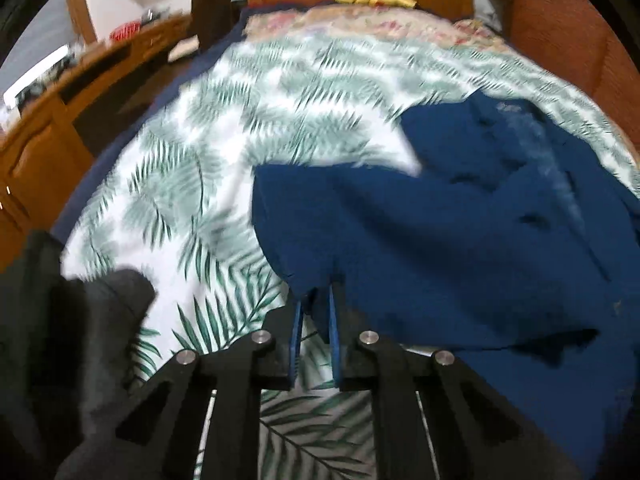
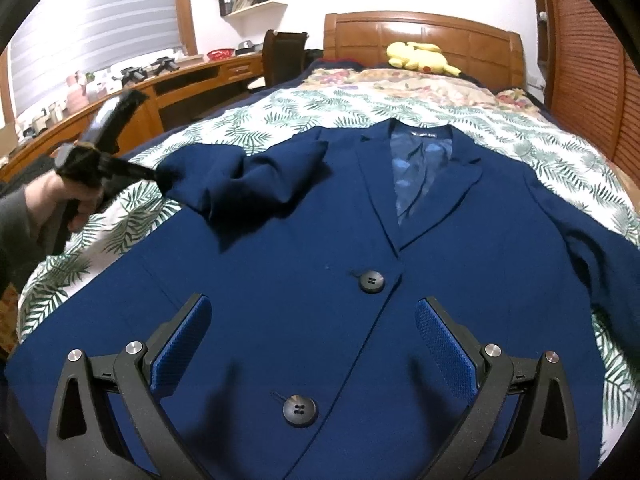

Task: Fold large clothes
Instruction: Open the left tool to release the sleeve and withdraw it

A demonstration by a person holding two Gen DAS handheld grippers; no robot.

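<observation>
A navy blazer point(image 2: 320, 240) lies face up on the leaf-print bedspread point(image 2: 304, 108), collar toward the headboard, with two black buttons point(image 2: 371, 281) down its front. Its left sleeve point(image 2: 272, 176) is lifted and bunched over the chest. My left gripper point(image 2: 160, 176), held by a hand point(image 2: 52, 196), is shut on that sleeve's end. In the blurred left wrist view, the left gripper point(image 1: 317, 294) pinches navy cloth point(image 1: 440, 232) between nearly closed blue pads. My right gripper point(image 2: 312, 302) stands wide open just above the blazer's lower front, nothing between its fingers.
A yellow plush toy point(image 2: 420, 58) rests at the wooden headboard. A wooden desk point(image 2: 180, 84) with clutter and a dark chair point(image 2: 284, 56) run along the bed's left side. A slatted wooden door point(image 2: 588, 80) stands on the right. Dark grey cloth point(image 1: 60, 340) fills the left wrist view's lower left.
</observation>
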